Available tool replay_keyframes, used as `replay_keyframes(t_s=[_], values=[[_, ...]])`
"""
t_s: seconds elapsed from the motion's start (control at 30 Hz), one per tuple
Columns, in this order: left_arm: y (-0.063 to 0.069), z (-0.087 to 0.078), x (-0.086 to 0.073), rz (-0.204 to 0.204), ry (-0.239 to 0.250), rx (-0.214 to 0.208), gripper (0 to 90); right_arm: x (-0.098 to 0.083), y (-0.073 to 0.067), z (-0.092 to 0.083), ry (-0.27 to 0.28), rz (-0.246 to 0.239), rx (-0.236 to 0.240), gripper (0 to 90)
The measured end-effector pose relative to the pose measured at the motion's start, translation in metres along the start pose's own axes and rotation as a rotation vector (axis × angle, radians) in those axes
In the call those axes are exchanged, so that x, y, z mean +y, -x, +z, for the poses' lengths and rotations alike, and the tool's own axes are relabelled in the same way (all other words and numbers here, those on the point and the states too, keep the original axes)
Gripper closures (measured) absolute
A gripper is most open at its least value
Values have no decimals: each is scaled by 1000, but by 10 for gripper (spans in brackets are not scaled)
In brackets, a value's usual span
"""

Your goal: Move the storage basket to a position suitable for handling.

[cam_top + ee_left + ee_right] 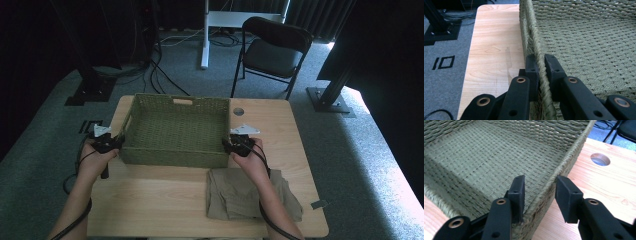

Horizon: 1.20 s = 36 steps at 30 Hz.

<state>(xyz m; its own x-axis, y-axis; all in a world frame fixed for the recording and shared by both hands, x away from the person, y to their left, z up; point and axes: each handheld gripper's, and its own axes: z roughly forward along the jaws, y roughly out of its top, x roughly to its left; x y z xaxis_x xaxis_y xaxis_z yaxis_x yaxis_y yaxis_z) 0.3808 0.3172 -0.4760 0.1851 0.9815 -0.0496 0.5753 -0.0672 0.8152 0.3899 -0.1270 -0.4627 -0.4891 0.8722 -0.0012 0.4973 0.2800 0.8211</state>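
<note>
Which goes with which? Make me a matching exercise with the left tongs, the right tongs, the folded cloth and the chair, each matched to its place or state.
Things:
1. left tongs
2. right tongs
3. folded cloth
4. chair

Places or states:
A. on the carpet beyond the table
B. clamped on the rim of the basket
C. astride the basket rim, gap at one jaw
D. flat on the table, on the person's side of the basket

Pairs: 1-B, 2-C, 3-D, 4-A

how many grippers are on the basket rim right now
2. The left gripper is clamped on the rim of the basket at its left wall; the right gripper straddles the right wall's rim, jaws not yet pressing.
</note>
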Motion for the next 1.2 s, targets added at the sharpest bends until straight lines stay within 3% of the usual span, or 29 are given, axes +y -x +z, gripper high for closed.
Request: replay_keyframes(t_s=[0.53,0.63,0.7,0.73,0.83,0.9,1.03,1.2], values=[[8,0,-2,-13,6,6,837,2,2,1,-11,18,-54,657],[7,0,-1,-14,-4,-14,829,2,3,2,-6,24,-62,658],[3,-1,2,-45,14,-47,778,2,5,2,3,34,-58,558],[2,-1,4,-63,35,-55,705,2,5,2,10,26,-61,527],[-4,1,12,-26,63,-42,572,7,7,4,26,59,-45,462],[-8,3,20,-23,41,-53,513,13,8,6,37,72,-61,457],[-11,7,35,-41,82,-48,490,27,10,15,53,101,-86,451],[-12,22,41,-41,76,-40,429,37,10,35,46,174,-114,424]])
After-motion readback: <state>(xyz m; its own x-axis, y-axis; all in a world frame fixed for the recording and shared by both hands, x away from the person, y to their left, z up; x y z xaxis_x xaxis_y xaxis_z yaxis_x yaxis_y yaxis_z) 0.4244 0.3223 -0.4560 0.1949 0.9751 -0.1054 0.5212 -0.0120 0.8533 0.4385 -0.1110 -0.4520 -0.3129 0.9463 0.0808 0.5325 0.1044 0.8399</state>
